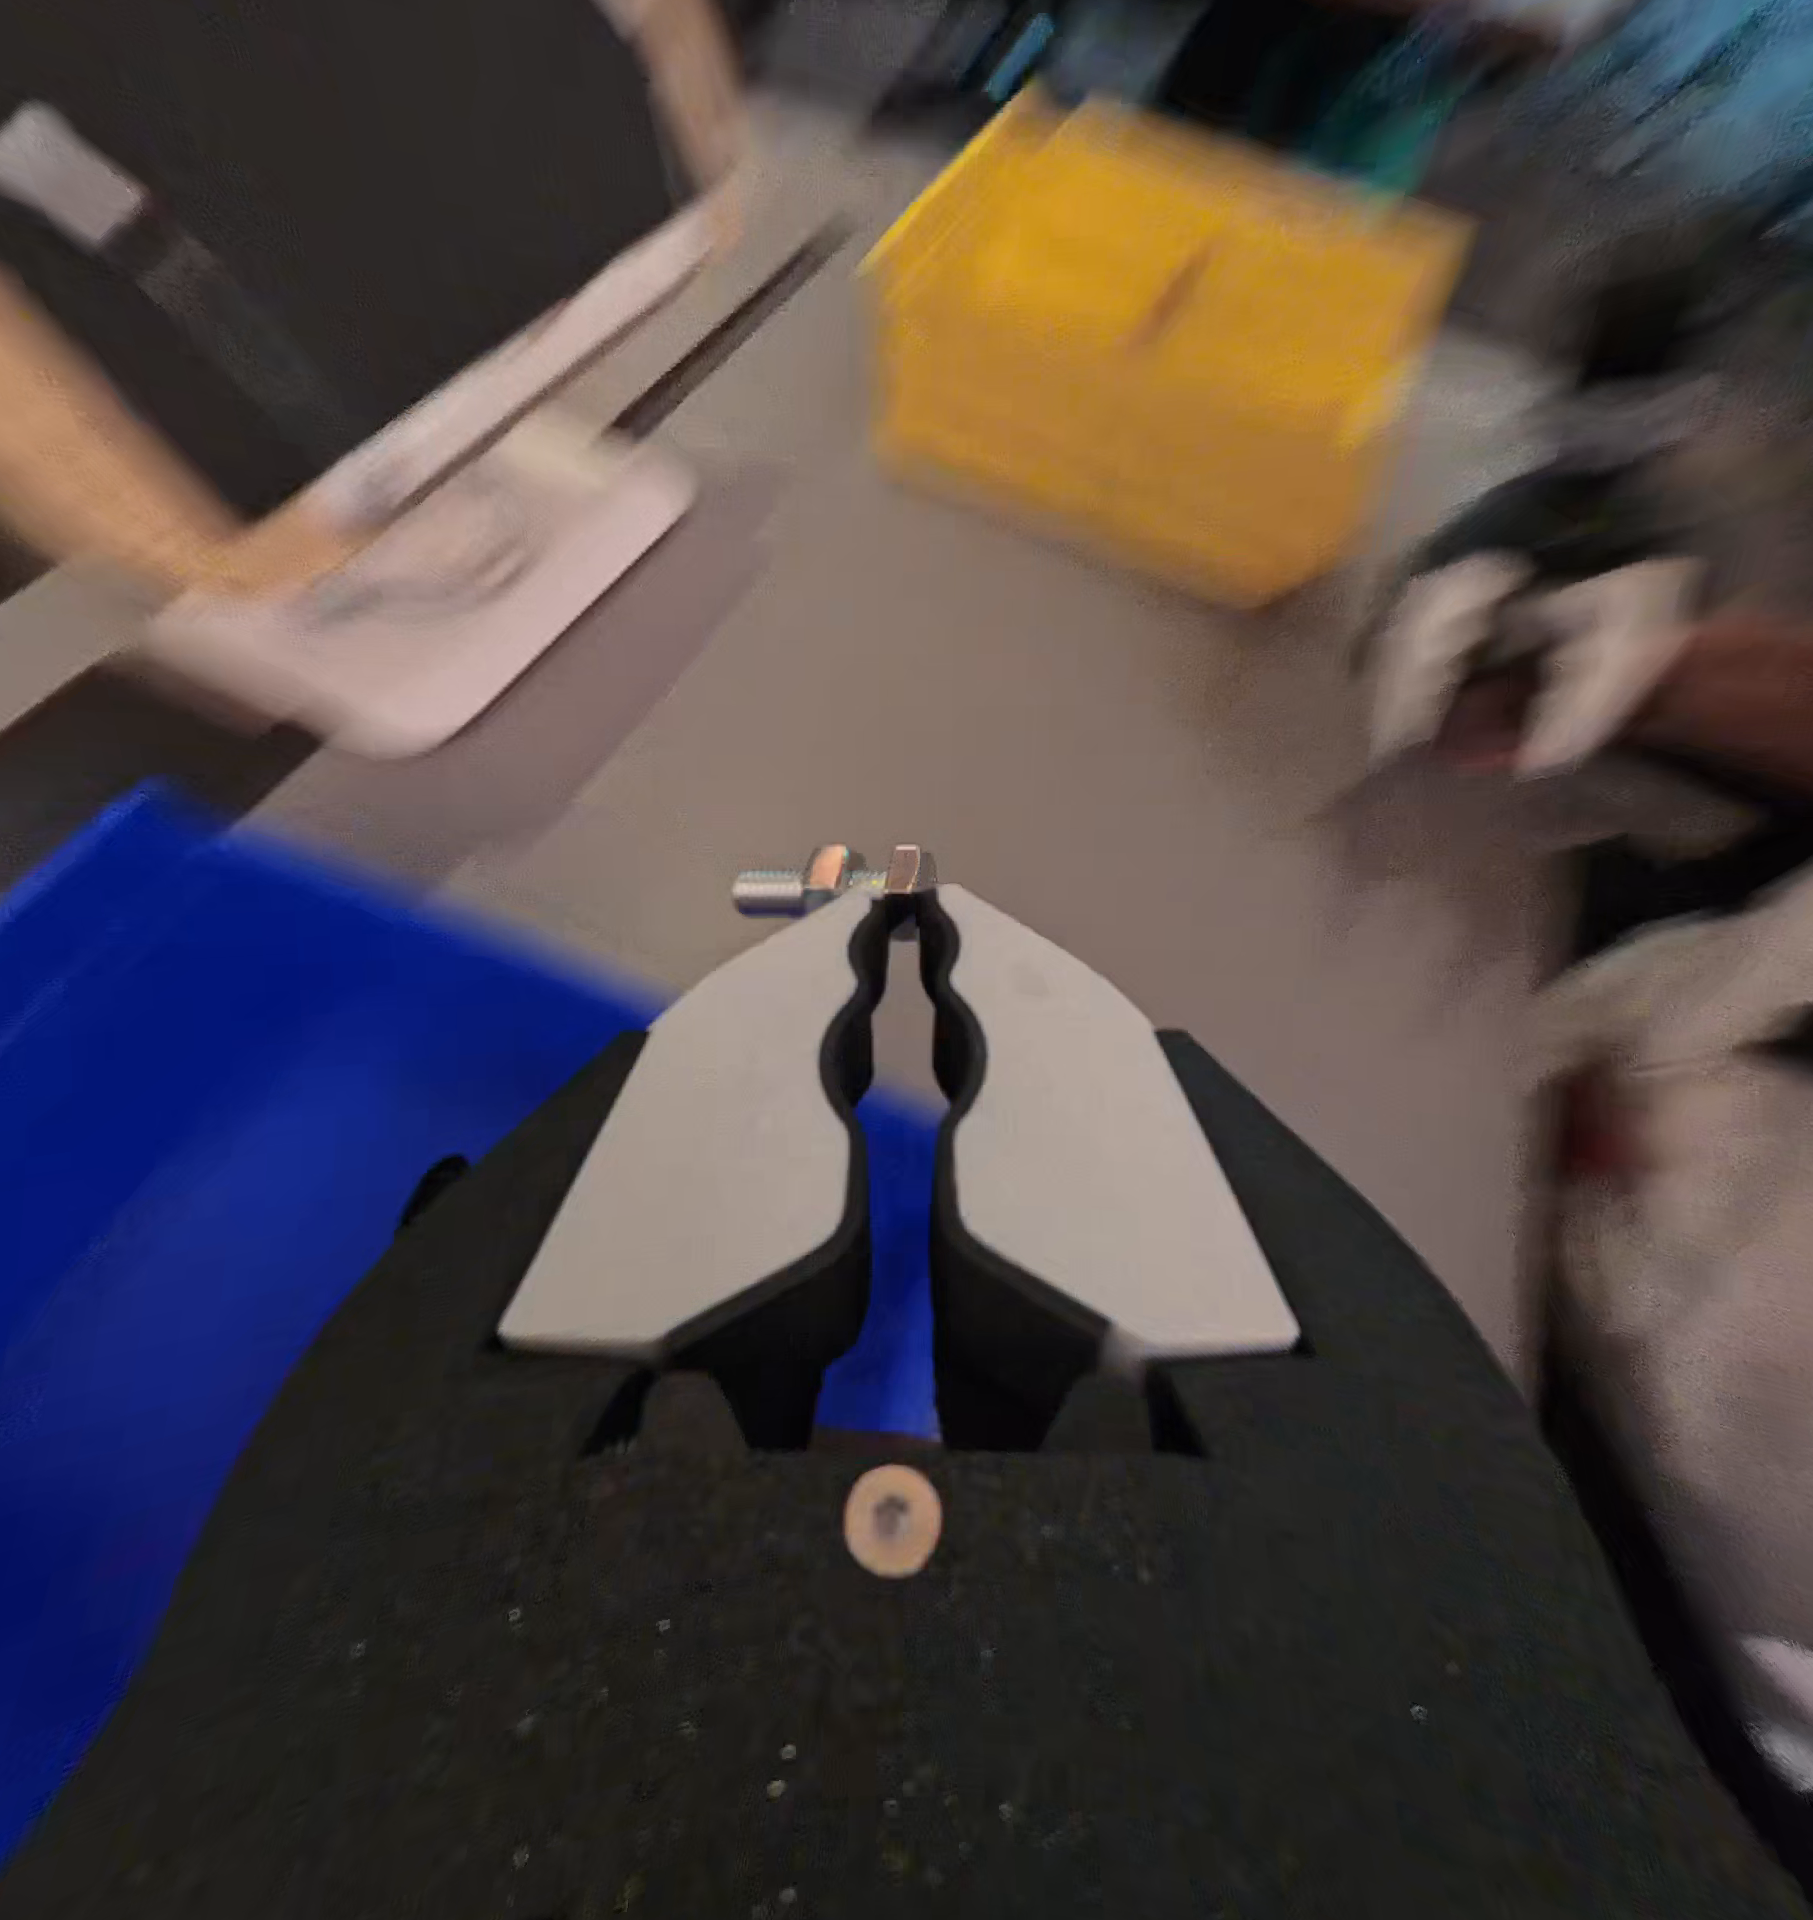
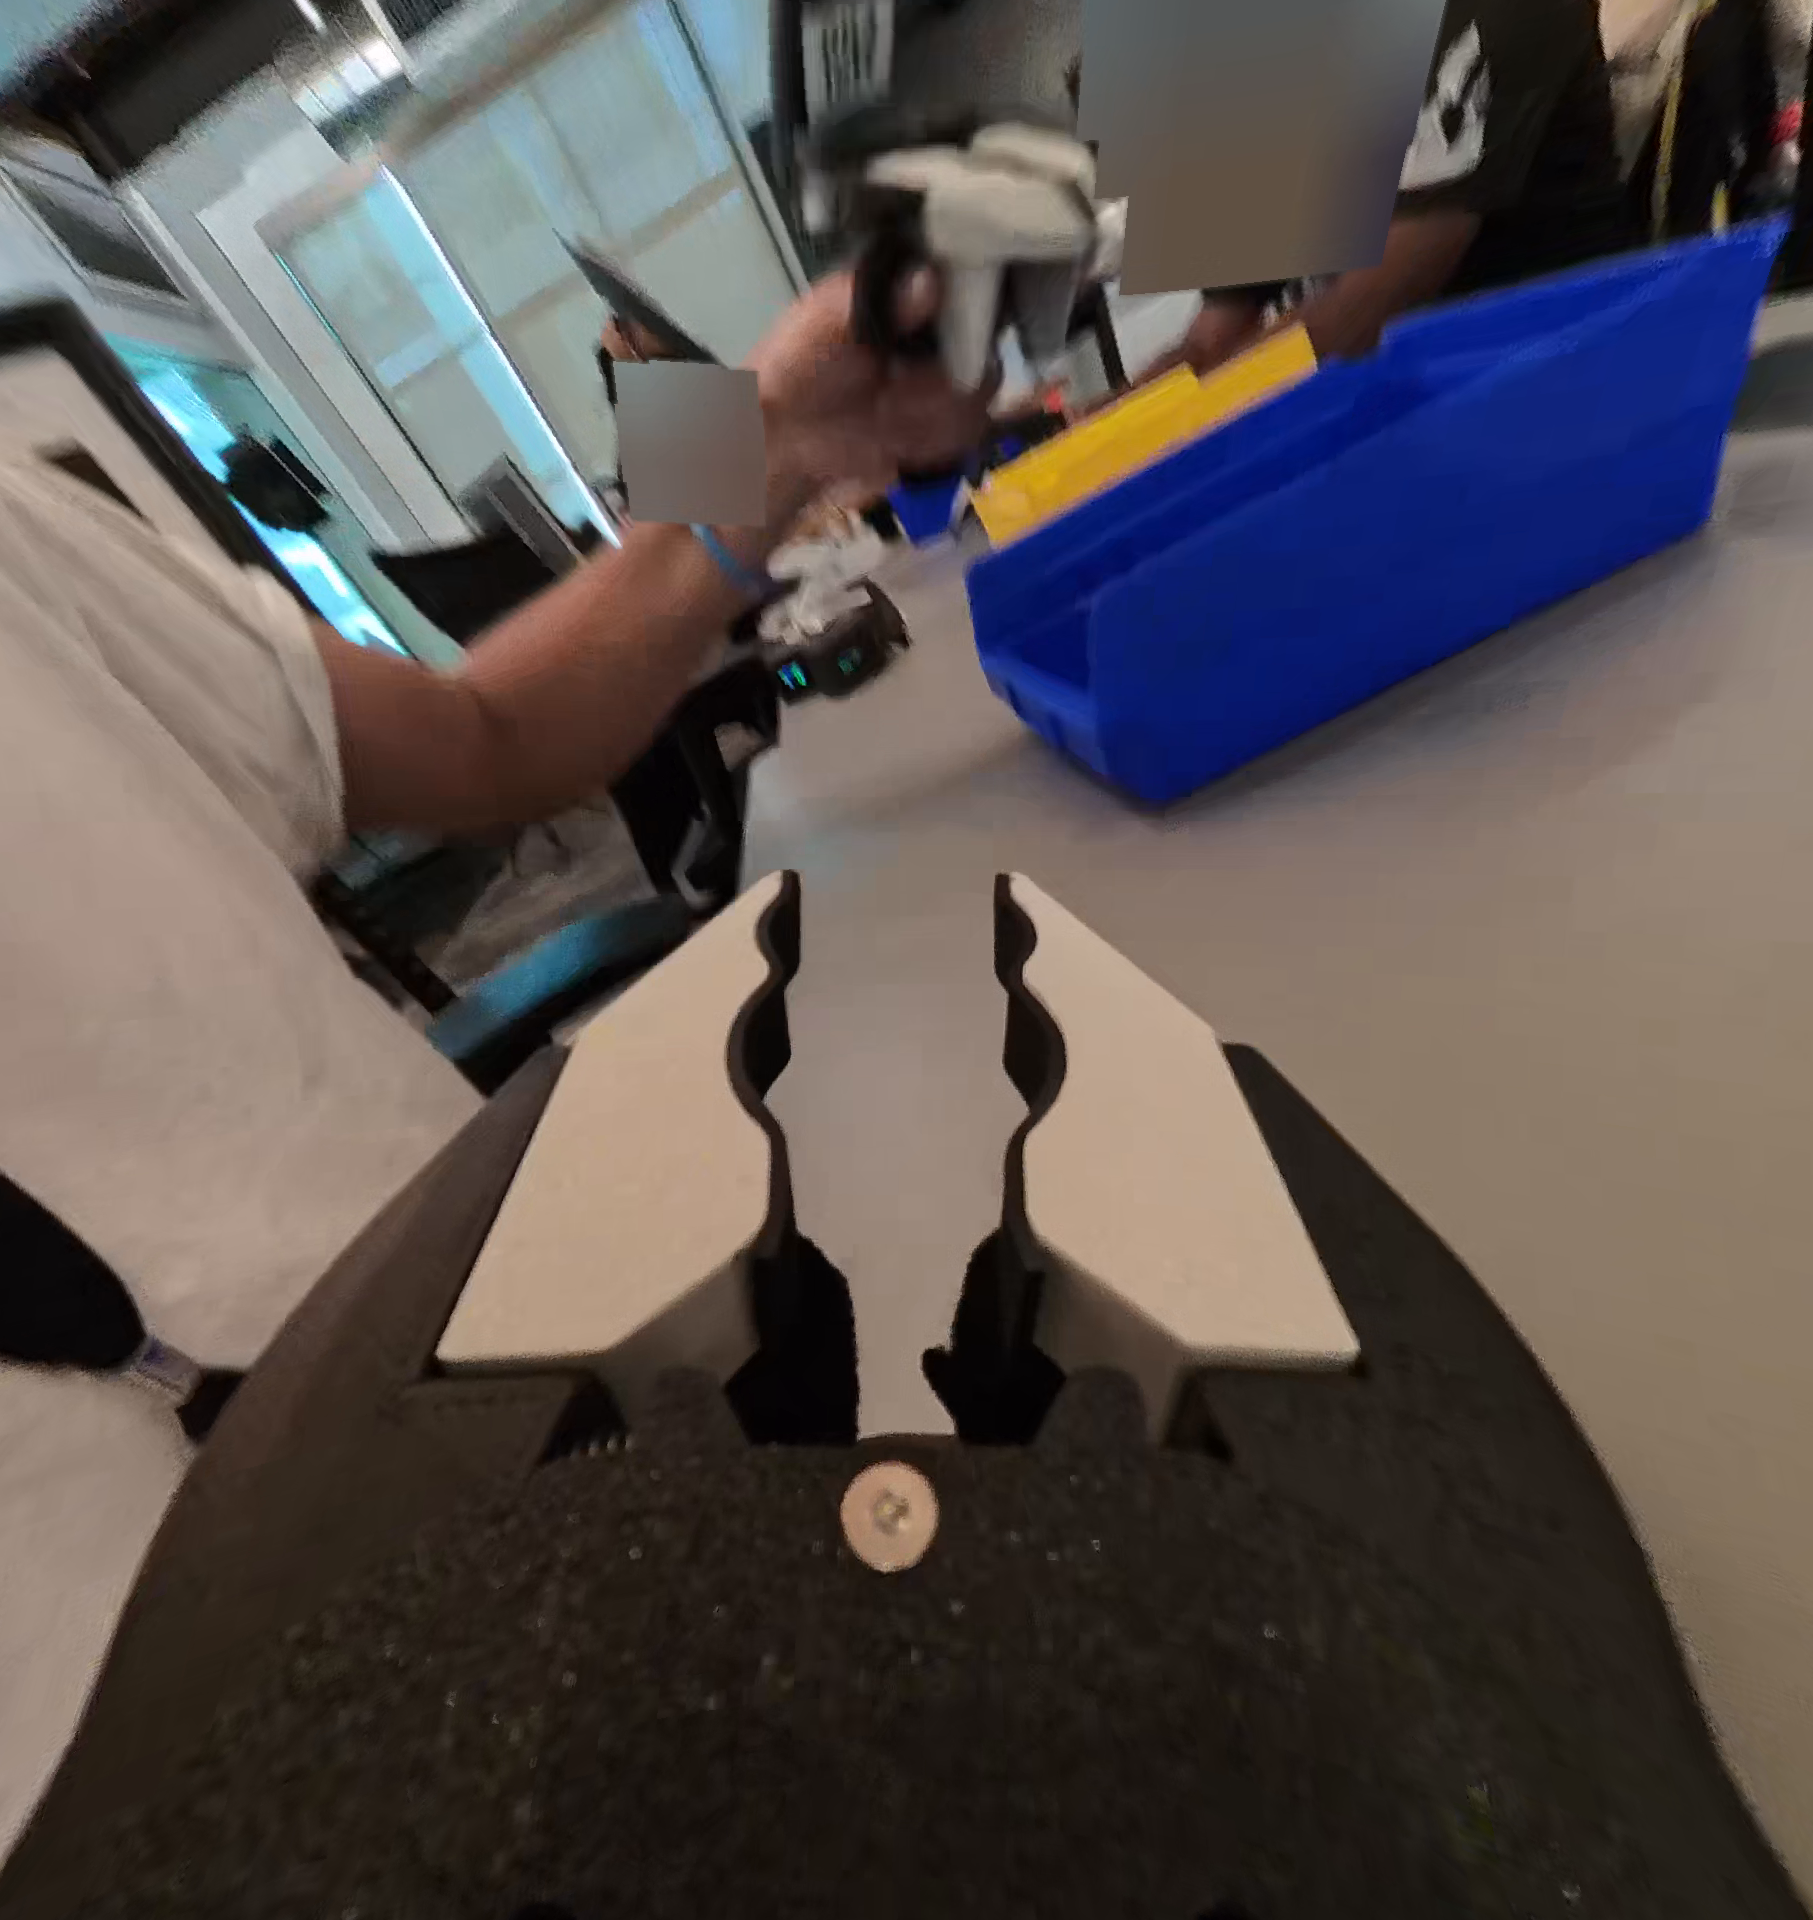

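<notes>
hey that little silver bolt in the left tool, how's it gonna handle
The bolt looks like rigid metal, probably dense for its size. The left tool pinches only one end, so it may pivot. Smooth and rounded, it would likely roll if dropped.

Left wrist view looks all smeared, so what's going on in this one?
The left gripper is shut on a small silver bolt, pinched at the tips of its fingers above a blue bin, with a yellow bin farther off on the grey table. The blur suggests motion. The right gripper is open and holds nothing, hovering over the table near the blue bin.
</notes>
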Available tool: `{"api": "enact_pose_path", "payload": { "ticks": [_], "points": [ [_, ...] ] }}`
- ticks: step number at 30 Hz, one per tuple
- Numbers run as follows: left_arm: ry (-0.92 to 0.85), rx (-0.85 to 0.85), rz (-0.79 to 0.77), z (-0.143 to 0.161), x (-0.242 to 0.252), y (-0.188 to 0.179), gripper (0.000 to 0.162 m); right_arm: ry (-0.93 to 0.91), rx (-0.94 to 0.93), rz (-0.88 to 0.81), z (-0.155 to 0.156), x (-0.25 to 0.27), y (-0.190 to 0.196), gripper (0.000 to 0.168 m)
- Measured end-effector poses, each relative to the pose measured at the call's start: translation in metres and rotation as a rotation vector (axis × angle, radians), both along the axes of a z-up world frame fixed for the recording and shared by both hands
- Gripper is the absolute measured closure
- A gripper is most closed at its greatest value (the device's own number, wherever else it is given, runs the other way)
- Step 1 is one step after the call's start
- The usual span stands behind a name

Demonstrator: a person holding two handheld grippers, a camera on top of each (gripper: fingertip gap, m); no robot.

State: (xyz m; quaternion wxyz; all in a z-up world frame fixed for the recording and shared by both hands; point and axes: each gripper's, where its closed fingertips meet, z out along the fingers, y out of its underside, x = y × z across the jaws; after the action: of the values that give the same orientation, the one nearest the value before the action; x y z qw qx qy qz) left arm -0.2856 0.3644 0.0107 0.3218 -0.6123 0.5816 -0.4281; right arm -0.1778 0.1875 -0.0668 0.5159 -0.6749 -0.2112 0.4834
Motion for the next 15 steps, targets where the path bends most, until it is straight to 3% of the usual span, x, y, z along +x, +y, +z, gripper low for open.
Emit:
{"api": "enact_pose_path", "payload": {
  "ticks": [3,6,11,15],
  "points": [
    [-0.396,-0.2,-0.34,0.046,0.013,-0.092,0.157,0.139,0.06,0.071,0.045,-0.007,0.014,0.13],
    [-0.537,-0.346,-0.572,0.053,0.019,-0.15,0.157,0.333,0.034,0.275,0.093,-0.021,0.012,0.13],
    [-0.575,-0.449,-0.731,0.041,0.029,-0.19,0.157,0.443,-0.084,0.591,0.11,-0.049,-0.012,0.133],
    [-0.556,-0.5,-0.777,0.034,0.028,-0.201,0.157,0.428,-0.104,0.637,0.102,-0.059,-0.024,0.143]
  ]
}}
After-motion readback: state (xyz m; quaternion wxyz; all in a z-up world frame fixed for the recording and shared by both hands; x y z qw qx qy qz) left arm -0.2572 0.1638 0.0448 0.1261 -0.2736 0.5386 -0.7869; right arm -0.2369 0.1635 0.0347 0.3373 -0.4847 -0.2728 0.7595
